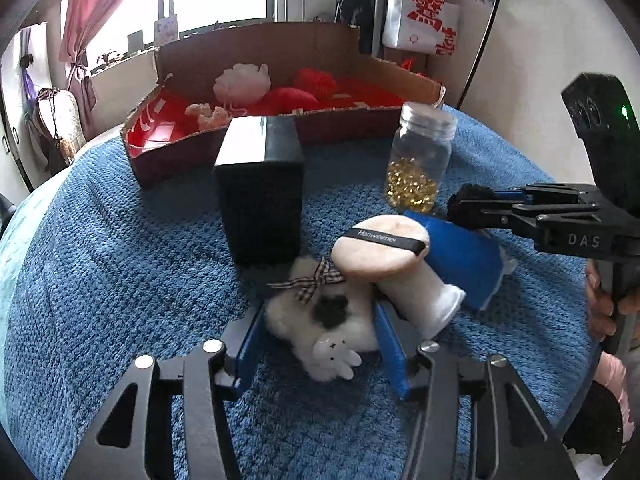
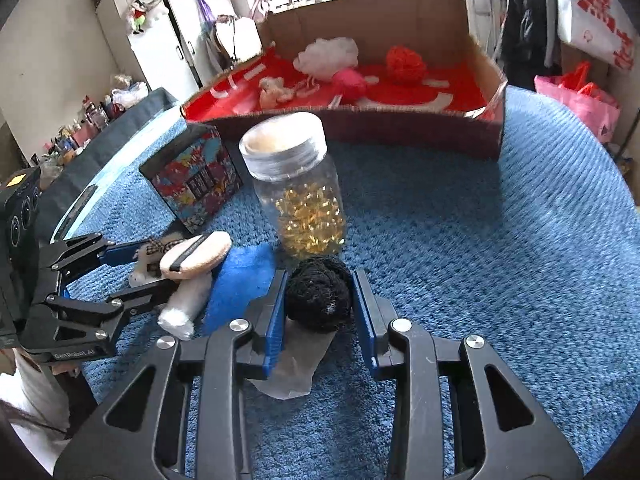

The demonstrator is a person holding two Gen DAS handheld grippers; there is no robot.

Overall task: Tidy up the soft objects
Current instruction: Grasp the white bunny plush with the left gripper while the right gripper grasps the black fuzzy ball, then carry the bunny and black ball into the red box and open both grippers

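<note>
I have four soft things in the box (image 2: 486, 136) already. My left hand-held gripper (image 1: 316, 334) clamps the plush (image 1: 320, 320), my right (image 2: 320, 300) the black pom (image 2: 318, 298); puff (image 1: 380, 246) and roll (image 1: 424, 296) remain on the surface.

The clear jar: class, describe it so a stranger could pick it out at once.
On the blue blanket, just in front of the cardboard box, stands the clear jar. It alone is see-through, with golden capsules at the bottom.
</note>
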